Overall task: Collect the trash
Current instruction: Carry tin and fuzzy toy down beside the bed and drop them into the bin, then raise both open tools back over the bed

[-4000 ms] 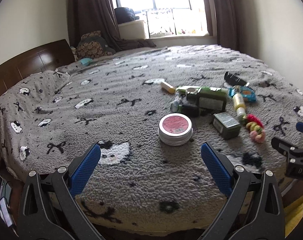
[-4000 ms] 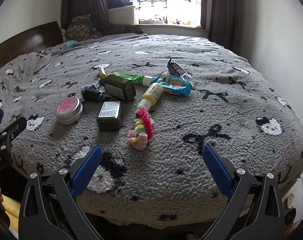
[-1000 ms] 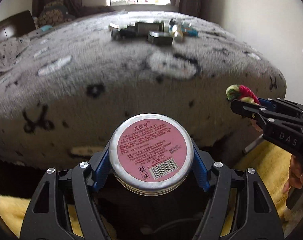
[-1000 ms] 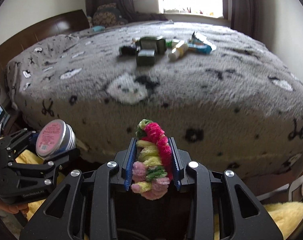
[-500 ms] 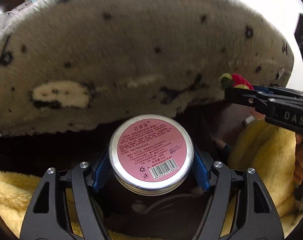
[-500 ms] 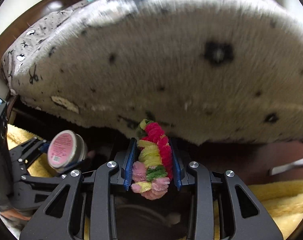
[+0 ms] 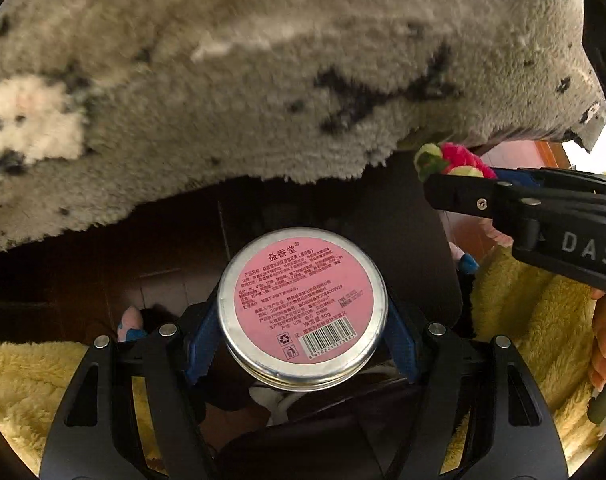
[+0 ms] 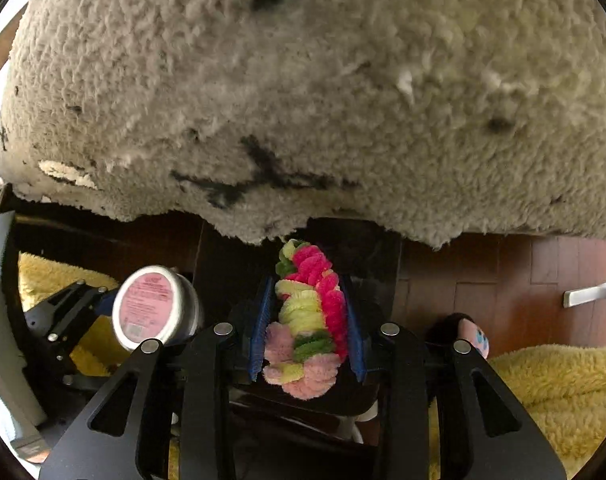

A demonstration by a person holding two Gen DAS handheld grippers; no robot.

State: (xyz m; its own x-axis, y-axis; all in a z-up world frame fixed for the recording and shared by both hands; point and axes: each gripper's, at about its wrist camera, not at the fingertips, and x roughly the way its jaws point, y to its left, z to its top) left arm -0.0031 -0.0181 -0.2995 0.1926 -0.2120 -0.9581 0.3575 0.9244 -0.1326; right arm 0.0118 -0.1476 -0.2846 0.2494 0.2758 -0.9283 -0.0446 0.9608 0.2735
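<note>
Trash here means two things, and both are already picked up. One is a round tin with a pink sticker on its flat lid. The left gripper pinches it from both sides, with the blue pads pressed on its curved wall. I think the tin is hard and will not squash, but smooth metal is slippery and it may be a bit heavy if it is full. The sides are the best place to hold it, low on the wall and right across the middle, so it cannot pop out.

The other thing is a fuzzy band in pink, red, yellow and green loops (it looks like a hair tie, though I cannot be sure). The right gripper squeezes it between its two blue pads. It looks very soft and light, so it will bend and flop but will not break. Holding it around the middle works well, because the fuzz should help it stay put.

Both grippers hang low, just below the edge of the gray fluffy blanket that drapes over the bed. Under them is a dark opening, maybe a bin, but it is too dark to tell. A yellow fuzzy cloth sits on both sides, and the brown wood floor shows on the right. The next job is probably letting go over the dark spot.
</note>
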